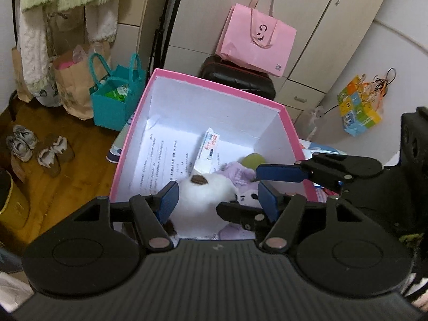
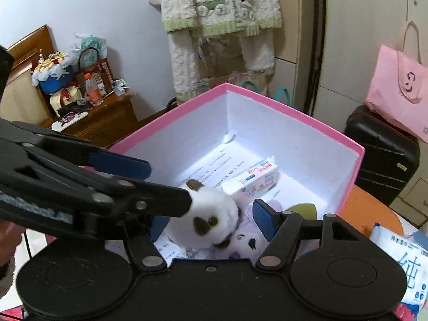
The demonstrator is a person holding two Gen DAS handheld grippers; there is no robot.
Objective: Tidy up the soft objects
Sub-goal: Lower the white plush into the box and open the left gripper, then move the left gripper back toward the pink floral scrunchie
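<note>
A pink box [image 1: 290, 131] with white inside walls holds a white plush with brown ears [image 1: 206, 200], a purple and white plush [image 1: 240, 176], a green soft thing [image 1: 252, 160], a tissue pack [image 1: 210, 145] and printed paper. My left gripper [image 1: 218, 200] is open, its blue pads on either side of the white plush over the box. My right gripper [image 2: 211, 223] is open above the same white plush [image 2: 211, 224], with the purple plush [image 2: 248, 240] beneath. The left gripper's fingers [image 2: 160, 200] cross the right wrist view; the right gripper's fingers [image 1: 281, 172] cross the left wrist view.
A pink paper bag [image 1: 256, 40] lies on a black suitcase [image 1: 238, 80] behind the box. A teal bag [image 1: 115, 99], paper bags and shoes [image 1: 37, 147] are on the wooden floor at left. A wipes pack [image 2: 401, 256] lies right of the box. A cluttered wooden cabinet [image 2: 101, 117] stands far left.
</note>
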